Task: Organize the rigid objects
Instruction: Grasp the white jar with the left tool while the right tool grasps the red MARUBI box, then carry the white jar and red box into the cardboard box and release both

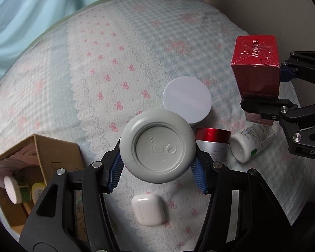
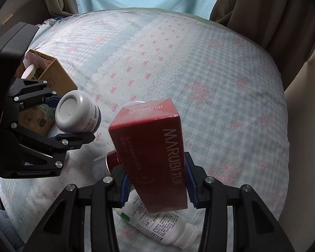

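Surface: a bed (image 1: 119, 48) with a quilted cover printed with pink bows; no table shows.
Left hand-held gripper (image 1: 157, 163): clamped on a grey jar (image 1: 157, 149) held clear of the cover, base toward the camera; the right wrist view shows the same grey jar (image 2: 77, 113) between the two fingers.
Right hand-held gripper (image 2: 156, 187): clamped on a red MARUBI box (image 2: 155, 151), gripped low on its long sides and lifted above the cover.
Goal container: a cardboard box (image 1: 42, 147) lying open at the left edge of the bed, with a few small round items already inside.
Done, as judged: some items are in the cardboard box; two more are in hand, neither yet delivered.
Left to do: a white-lidded jar (image 1: 187, 103), a red-capped silver jar (image 1: 213, 145), a white bottle (image 1: 250, 142) lying on its side, and a white earbud case (image 1: 148, 210) remain on the cover.
Position of loose items: clustered near the right side, the two jars just beside each other; the earbud case lies apart, below the left gripper.
Open room: the far half of the cover is bare, giving a free path leftward toward the cardboard box.
Edges: the cardboard box sits close to the bed's left edge; curtains (image 2: 252, 6) hang behind the far edge.
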A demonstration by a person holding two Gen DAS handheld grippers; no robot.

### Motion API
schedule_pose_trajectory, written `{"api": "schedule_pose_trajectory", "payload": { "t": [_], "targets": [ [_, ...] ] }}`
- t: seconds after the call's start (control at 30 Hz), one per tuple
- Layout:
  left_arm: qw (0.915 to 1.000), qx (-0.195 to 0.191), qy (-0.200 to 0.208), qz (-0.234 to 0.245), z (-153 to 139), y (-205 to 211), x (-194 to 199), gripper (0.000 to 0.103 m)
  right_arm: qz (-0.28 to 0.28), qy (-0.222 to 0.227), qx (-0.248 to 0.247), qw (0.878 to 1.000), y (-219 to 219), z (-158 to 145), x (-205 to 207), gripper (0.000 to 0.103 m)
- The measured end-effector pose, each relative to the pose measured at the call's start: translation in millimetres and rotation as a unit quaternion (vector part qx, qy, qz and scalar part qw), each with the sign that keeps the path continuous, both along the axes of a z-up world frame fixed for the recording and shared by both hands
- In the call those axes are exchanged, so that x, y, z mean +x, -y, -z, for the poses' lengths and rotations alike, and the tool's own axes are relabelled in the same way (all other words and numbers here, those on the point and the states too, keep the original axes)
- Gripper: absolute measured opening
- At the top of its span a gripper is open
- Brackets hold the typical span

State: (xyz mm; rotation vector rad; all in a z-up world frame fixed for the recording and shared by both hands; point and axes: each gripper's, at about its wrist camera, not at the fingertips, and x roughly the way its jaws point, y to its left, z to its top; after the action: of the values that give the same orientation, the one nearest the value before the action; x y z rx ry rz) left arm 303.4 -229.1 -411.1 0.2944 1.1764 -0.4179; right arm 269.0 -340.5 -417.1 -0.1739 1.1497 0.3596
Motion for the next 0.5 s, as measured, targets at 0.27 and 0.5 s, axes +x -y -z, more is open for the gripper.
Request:
{"api": "schedule_pose_trajectory", "payload": {
  "t": [0.27,0.5],
  "targets": [
    [0.9983,-0.029,0.038,-0.033,-91.5,-17.6,-30.6,0.053,0.038,0.018,0.020,0.999,-2.3,-84.8,-33.5,0.041],
    [0.9929,-0.051,0.083,-0.068,-181.3,-60.2,-60.4,0.053,0.058,0.052,0.037,0.996,-21.6,-173.9,-56.5,0.041]
  ]
}}
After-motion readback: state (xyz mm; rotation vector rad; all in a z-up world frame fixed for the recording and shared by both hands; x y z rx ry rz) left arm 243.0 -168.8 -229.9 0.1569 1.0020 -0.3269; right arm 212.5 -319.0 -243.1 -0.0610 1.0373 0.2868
